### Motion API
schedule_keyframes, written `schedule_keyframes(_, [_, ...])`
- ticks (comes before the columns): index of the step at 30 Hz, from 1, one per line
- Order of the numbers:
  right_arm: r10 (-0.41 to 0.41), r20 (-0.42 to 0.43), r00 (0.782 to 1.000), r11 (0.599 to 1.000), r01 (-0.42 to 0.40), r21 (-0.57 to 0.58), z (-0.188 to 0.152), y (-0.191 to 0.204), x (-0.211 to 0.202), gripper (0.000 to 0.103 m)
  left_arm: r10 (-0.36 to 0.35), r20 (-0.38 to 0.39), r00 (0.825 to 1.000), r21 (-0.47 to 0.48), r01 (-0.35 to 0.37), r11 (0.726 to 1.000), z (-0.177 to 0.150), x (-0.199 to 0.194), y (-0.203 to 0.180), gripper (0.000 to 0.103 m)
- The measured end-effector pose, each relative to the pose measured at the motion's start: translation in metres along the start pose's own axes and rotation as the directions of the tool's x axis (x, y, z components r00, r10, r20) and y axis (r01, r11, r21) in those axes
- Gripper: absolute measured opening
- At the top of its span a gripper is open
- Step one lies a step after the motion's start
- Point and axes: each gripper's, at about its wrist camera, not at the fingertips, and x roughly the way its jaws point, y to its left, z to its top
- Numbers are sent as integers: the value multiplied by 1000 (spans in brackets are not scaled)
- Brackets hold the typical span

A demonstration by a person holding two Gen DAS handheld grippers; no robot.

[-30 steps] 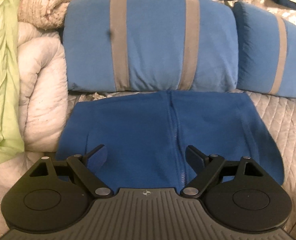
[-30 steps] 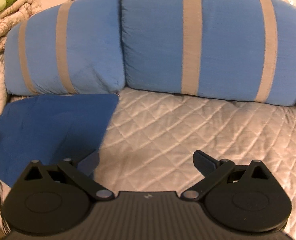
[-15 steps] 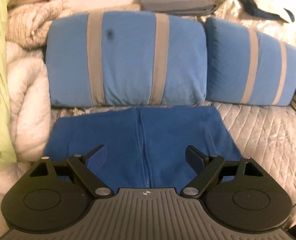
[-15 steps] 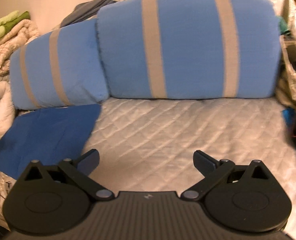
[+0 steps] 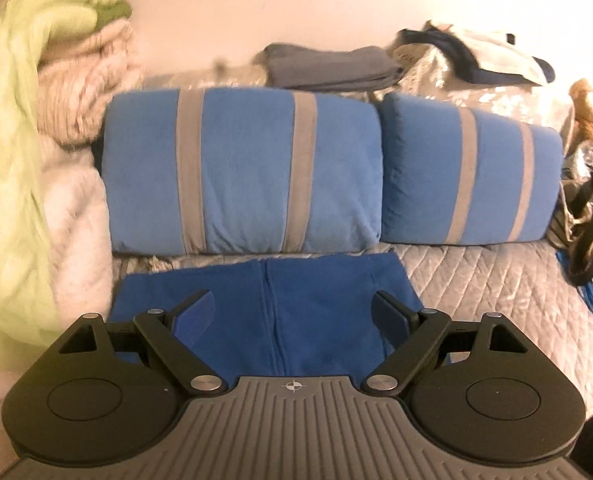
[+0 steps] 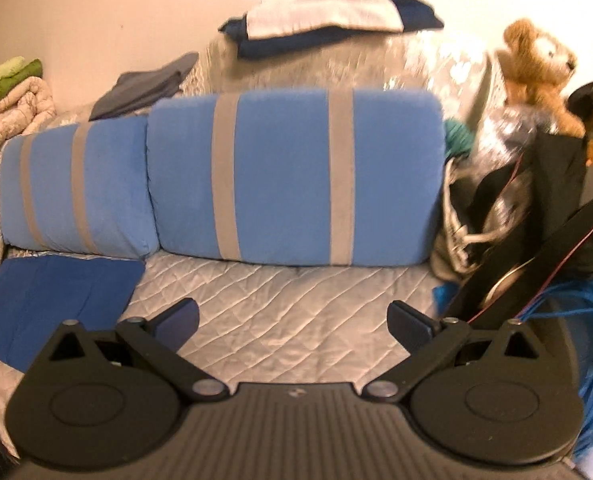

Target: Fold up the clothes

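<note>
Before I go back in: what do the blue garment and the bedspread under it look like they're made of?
The blue garment looks like soft matte fleece or thick knit: no sheen, a fuzzy surface and a zip line down its middle. Fleece is a guess. The bedspread looks like a quilted synthetic with a light satin sheen: stitched diamond lines and pale highlights.

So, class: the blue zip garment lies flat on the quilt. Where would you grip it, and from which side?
Take the blue garment at its far right corner, by the pillows, coming from the bare quilt on the right. It lies flat, so only edges give a pinch; blankets crowd the left.
</note>
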Motion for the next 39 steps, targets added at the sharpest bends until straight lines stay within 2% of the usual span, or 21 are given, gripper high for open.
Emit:
schedule_keyframes(9, [0, 53, 999, 994, 6, -105, 4, -24, -117, 103, -34, 43, 998, 2, 34, 999, -9, -62, 9, 86])
schedule_keyframes(17, [14, 74, 997, 997, -9, -71, -12, -54, -190, 103, -90, 93, 992, -8, 91, 996, -25, -119, 19, 86])
schedule_keyframes(21, [1, 85, 996, 998, 4, -59, -34, -57, -211, 103, -115, 120, 986, 1, 116, 993, -50, -137, 17, 86])
schedule_keyframes(27, [30, 80, 996, 999, -26, -48, -78, -55, -211, 103, -128, 93, 987, 8, 128, 992, -96, -134, 12, 86])
schedule_keyframes(34, [46, 58, 997, 998, -43, -52, -119, -51, -180, 103, -90, 86, 992, 10, 89, 996, -130, -118, 10, 86])
schedule_keyframes(39, [64, 52, 997, 997, -61, -54, -143, -48, -156, 103, -79, 60, 995, -24, 81, 996, -151, -99, 15, 86])
